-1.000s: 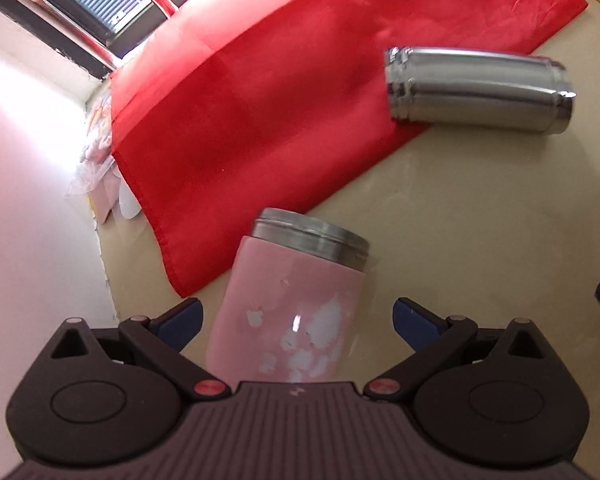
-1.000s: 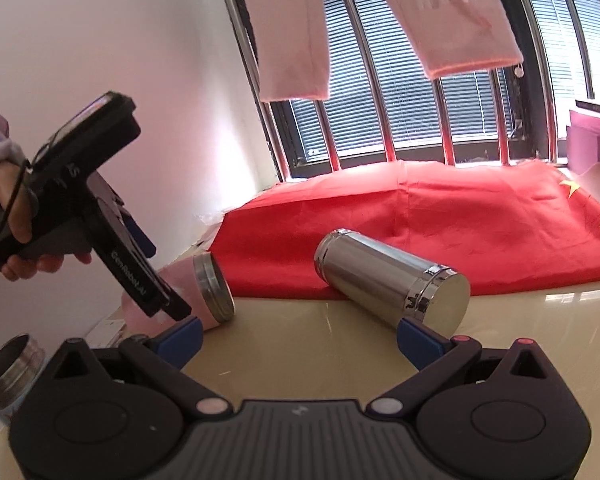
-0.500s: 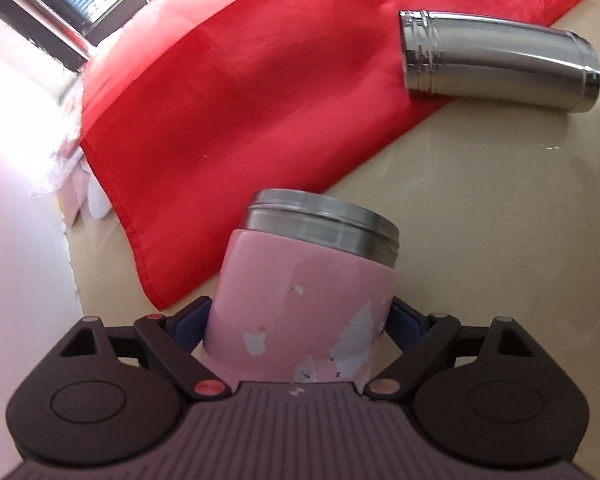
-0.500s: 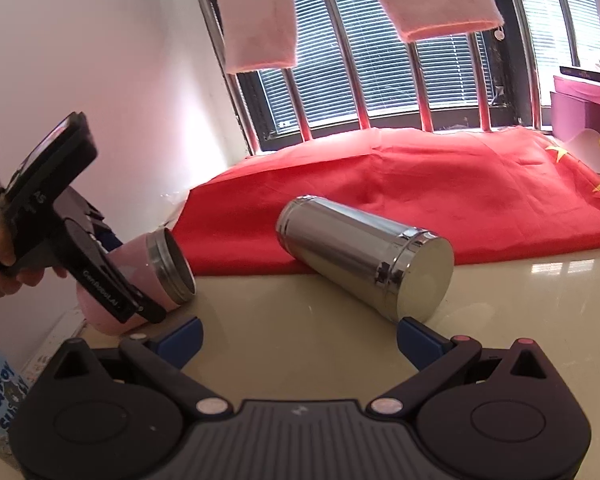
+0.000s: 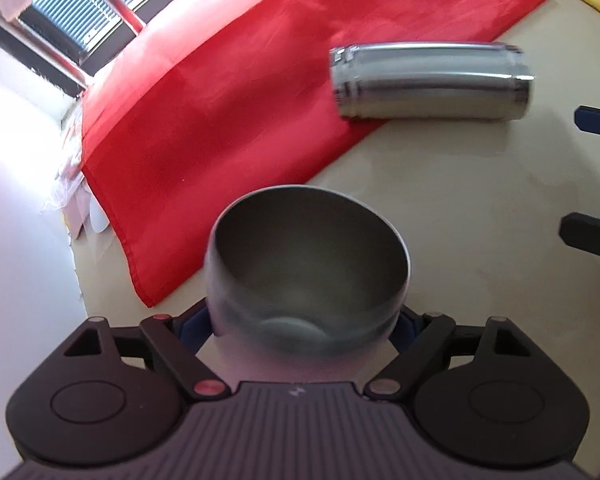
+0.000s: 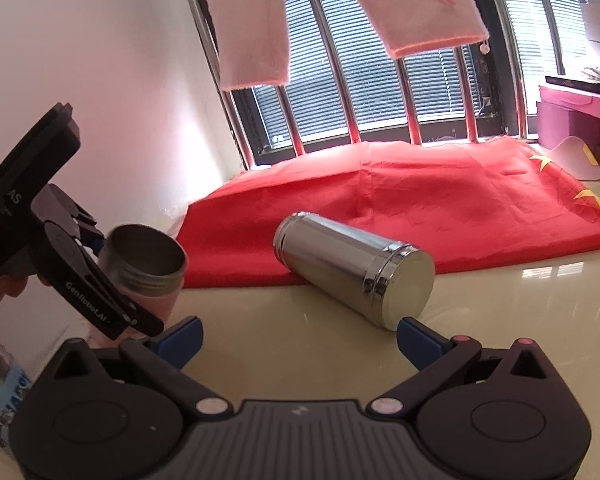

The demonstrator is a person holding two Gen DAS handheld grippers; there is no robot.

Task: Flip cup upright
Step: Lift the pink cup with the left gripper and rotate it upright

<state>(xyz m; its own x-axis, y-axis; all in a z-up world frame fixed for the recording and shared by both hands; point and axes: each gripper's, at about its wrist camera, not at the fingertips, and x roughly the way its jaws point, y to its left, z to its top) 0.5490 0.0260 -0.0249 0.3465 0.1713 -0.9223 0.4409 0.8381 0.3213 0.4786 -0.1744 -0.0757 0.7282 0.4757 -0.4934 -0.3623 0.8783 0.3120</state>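
Note:
My left gripper (image 5: 302, 326) is shut on the pink cup (image 5: 306, 280), gripping its pink body from both sides. The cup is tilted nearly upright, its open steel mouth facing up toward the camera. In the right wrist view the same pink cup (image 6: 142, 270) sits at the left, held by the left gripper (image 6: 112, 280). A silver steel cup (image 6: 352, 270) lies on its side in the middle, partly on the red cloth; it also shows in the left wrist view (image 5: 430, 80). My right gripper (image 6: 298, 336) is open and empty, just in front of the silver cup's base.
A red flag cloth (image 6: 420, 208) covers the back of the beige table (image 6: 500, 320). Barred window and hanging pink towels (image 6: 252, 20) stand behind. A white wall is at the left. A pink box (image 6: 576, 116) sits at far right, a printed can (image 6: 0, 392) at lower left.
My left gripper closed on the pink cup and tipped it from lying on its side to nearly upright, mouth up. My right gripper moved closer to the silver cup.

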